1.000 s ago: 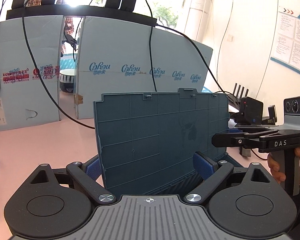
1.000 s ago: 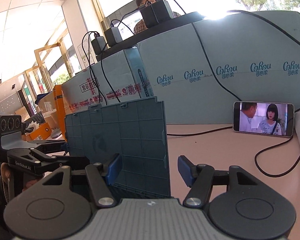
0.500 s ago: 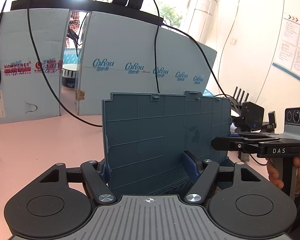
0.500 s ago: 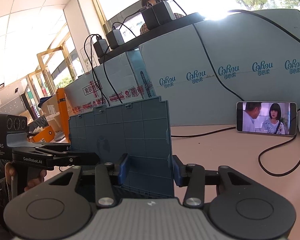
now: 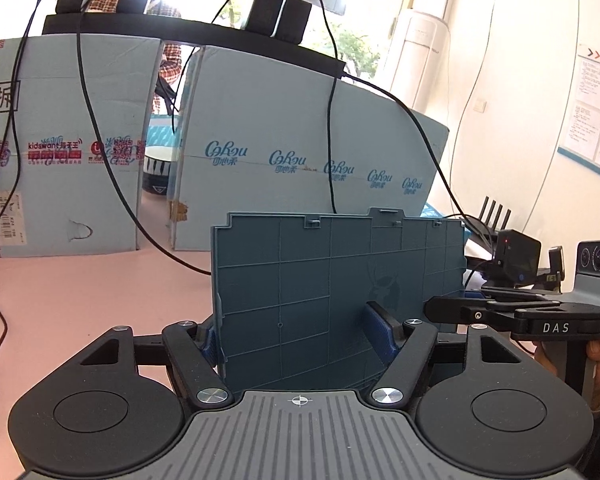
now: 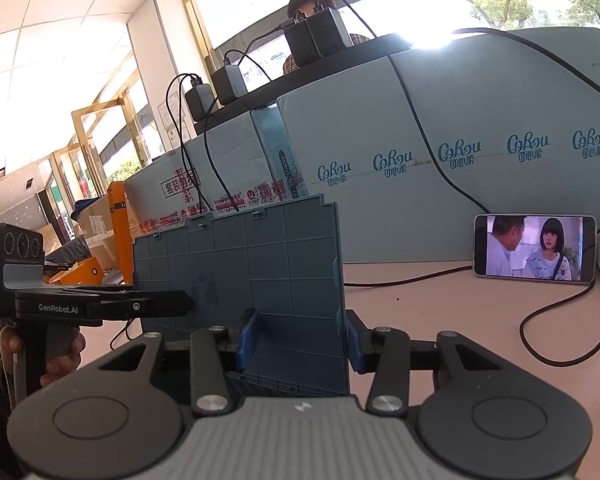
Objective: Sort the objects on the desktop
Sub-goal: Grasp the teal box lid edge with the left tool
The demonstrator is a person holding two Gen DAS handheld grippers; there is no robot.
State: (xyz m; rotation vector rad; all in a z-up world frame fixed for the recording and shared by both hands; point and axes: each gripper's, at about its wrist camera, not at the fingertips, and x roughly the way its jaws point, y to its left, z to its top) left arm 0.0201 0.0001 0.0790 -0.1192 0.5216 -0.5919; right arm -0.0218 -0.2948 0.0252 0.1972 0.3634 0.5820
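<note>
A dark teal storage box lid (image 5: 332,280) stands upright on the pink table, its ribbed face toward both cameras. My left gripper (image 5: 296,340) straddles its left edge: one blue pad lies behind the edge, the other in front of the face, with a wide gap. My right gripper (image 6: 300,338) straddles the lid's right edge (image 6: 292,280) the same way, one pad on each side. The right gripper's body shows at the right of the left wrist view (image 5: 520,316), and the left one shows at the left of the right wrist view (image 6: 80,304). The box under the lid is mostly hidden.
Light blue cardboard cartons (image 5: 300,160) wall the back of the pink table (image 5: 80,300). Black cables (image 5: 100,160) hang over them. A phone (image 6: 534,252) playing video leans against a carton at the right. A black router (image 5: 512,248) stands at the far right.
Both grippers have moved in around the lid's side edges and their fingers have narrowed. The lid has risen from a backward tilt to nearly upright.
</note>
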